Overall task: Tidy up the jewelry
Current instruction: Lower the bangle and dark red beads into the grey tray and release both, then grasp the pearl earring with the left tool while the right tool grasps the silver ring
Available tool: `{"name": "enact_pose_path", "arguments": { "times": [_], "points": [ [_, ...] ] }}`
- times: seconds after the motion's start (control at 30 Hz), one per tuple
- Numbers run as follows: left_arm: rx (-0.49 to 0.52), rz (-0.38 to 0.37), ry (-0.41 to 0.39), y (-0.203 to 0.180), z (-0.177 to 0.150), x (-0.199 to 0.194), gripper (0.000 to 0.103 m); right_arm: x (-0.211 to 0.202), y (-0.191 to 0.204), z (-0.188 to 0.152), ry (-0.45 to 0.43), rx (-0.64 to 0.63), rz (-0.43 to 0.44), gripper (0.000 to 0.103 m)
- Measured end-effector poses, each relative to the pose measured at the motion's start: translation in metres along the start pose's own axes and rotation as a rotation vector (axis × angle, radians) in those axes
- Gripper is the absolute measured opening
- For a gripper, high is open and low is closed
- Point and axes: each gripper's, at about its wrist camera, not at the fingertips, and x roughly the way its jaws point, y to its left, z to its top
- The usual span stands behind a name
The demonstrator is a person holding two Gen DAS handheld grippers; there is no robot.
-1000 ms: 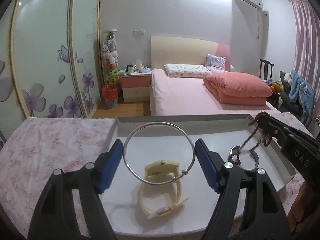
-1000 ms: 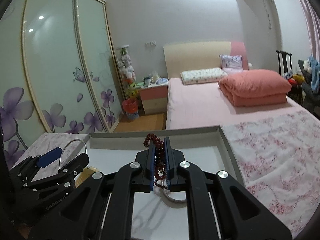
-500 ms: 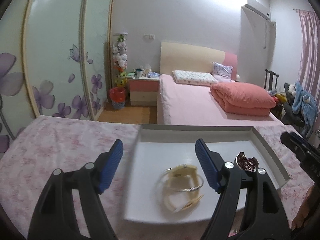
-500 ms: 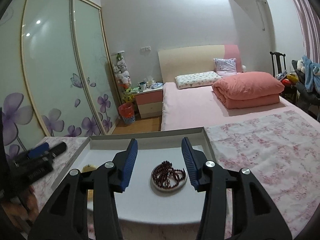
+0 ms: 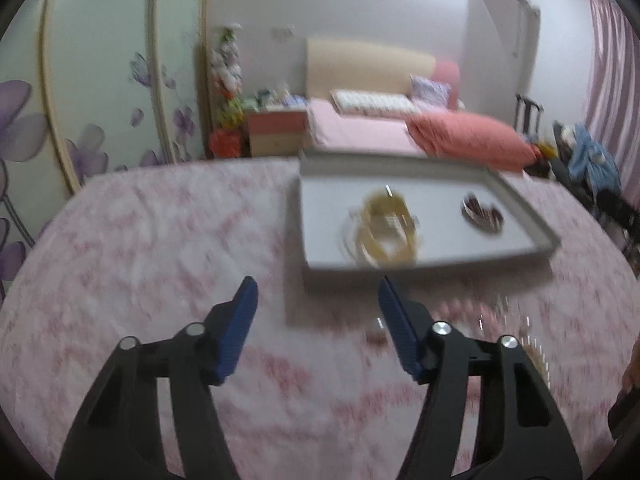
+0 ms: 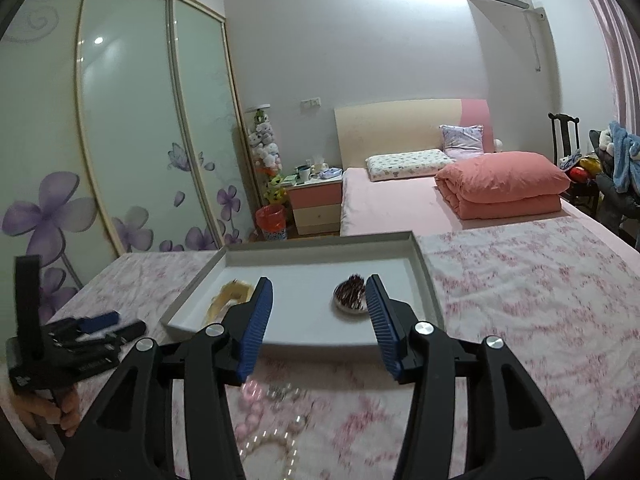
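- Right claw [image 6: 320, 320]: jaws apart and opening, nothing between them. Left claw [image 5: 316, 320]: jaws apart and closing, also empty.
- Loose pink beads [image 6: 254, 408] and a pearl strand [image 6: 280, 448] lie on the floral-clothed bench [image 6: 520, 300], just below the right claw and nearer it than the left.
- The strand's axis probably runs toward the camera, though blur hides it.
- Tray [image 6: 424, 276] beyond holds dark beads [image 6: 351, 294].

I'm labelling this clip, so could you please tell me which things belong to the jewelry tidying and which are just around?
Job:
- tray
- dark bead bracelet
- yellow watch
- pearl and pink beads

Just around:
- bed
- folded quilt
- nightstand
- wardrobe
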Motion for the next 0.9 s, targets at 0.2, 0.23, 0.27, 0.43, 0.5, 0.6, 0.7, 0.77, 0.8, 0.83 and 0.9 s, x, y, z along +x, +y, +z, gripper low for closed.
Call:
{"name": "enact_pose_path", "arguments": {
  "times": [0.2,0.23,0.27,0.43,0.5,0.6,0.7,0.77,0.8,0.83,0.9],
  "points": [
    [0.037,-0.030,0.078,-0.023,-0.015,0.016,0.058,-0.005,-0.003,-0.009,0.020,0.008,0.002,0.051],
    [0.041,-0.029,0.088,-0.026,-0.015,0.020,0.058,-0.005,-0.004,-0.010,0.022,0.009,0.002,0.051],
    [0.044,-0.023,0.097,-0.029,-0.015,0.024,0.058,-0.004,-0.006,-0.011,0.026,0.011,0.000,0.051],
    [0.034,-0.018,0.173,-0.035,-0.016,0.043,0.047,-0.004,-0.013,-0.017,0.043,0.026,-0.006,0.051],
    [0.031,-0.014,0.188,-0.037,-0.015,0.047,0.041,-0.002,-0.015,-0.019,0.049,0.031,-0.006,0.051],
    [0.039,-0.006,0.187,-0.040,-0.014,0.048,0.038,0.001,-0.017,-0.021,0.057,0.036,-0.006,0.051],
    [0.042,0.008,0.188,-0.042,-0.012,0.051,0.029,0.001,-0.018,-0.022,0.062,0.040,-0.003,0.052],
    [0.037,0.025,0.187,-0.041,-0.011,0.052,0.018,0.000,-0.017,-0.023,0.064,0.039,0.002,0.052],
    [0.034,0.030,0.187,-0.040,-0.010,0.052,0.015,-0.001,-0.016,-0.023,0.065,0.037,0.003,0.052],
    [0.029,0.030,0.187,-0.038,-0.010,0.052,0.015,-0.002,-0.015,-0.023,0.067,0.035,0.006,0.052],
    [0.026,0.042,0.186,-0.033,-0.010,0.051,0.014,-0.004,-0.013,-0.024,0.072,0.031,0.012,0.052]
  ]
}}
